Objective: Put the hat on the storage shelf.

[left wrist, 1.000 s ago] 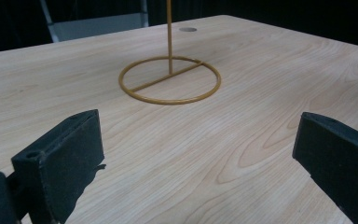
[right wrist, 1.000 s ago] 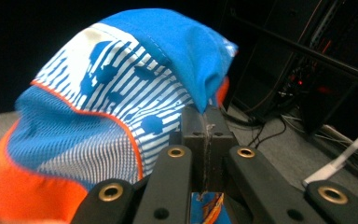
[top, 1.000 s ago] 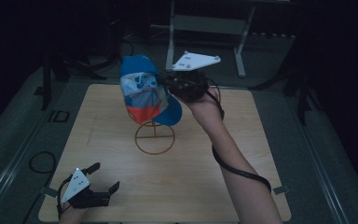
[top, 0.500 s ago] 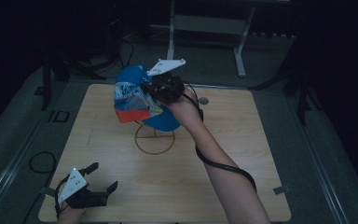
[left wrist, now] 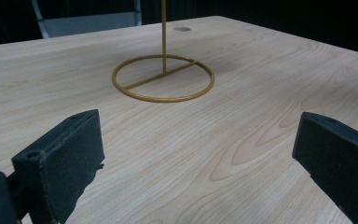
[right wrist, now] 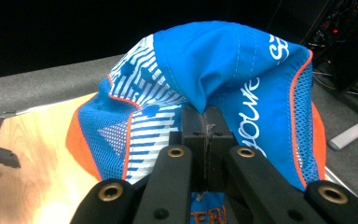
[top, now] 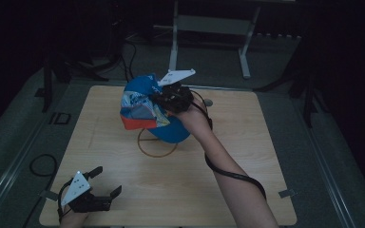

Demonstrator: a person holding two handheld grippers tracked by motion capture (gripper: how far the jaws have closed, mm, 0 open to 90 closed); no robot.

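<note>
Right gripper [top: 164,97] pinched tight on blue, white and orange fabric cap [top: 145,110], thin gold wire stand [top: 157,142] just below, left gripper [top: 105,183] spread wide, holding nothing.

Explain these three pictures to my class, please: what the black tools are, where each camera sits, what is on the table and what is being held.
A person sits at a wooden table and holds a hand tool in each hand, each with two black jaws. The high view looks down from above. The other two cameras ride on the tools and look along their jaws. The right gripper is shut on a blue, white and orange cap, pinching its fabric above a thin gold wire stand with a ring base. The left gripper rests near the table's front corner, its jaws open with nothing between them.
</note>
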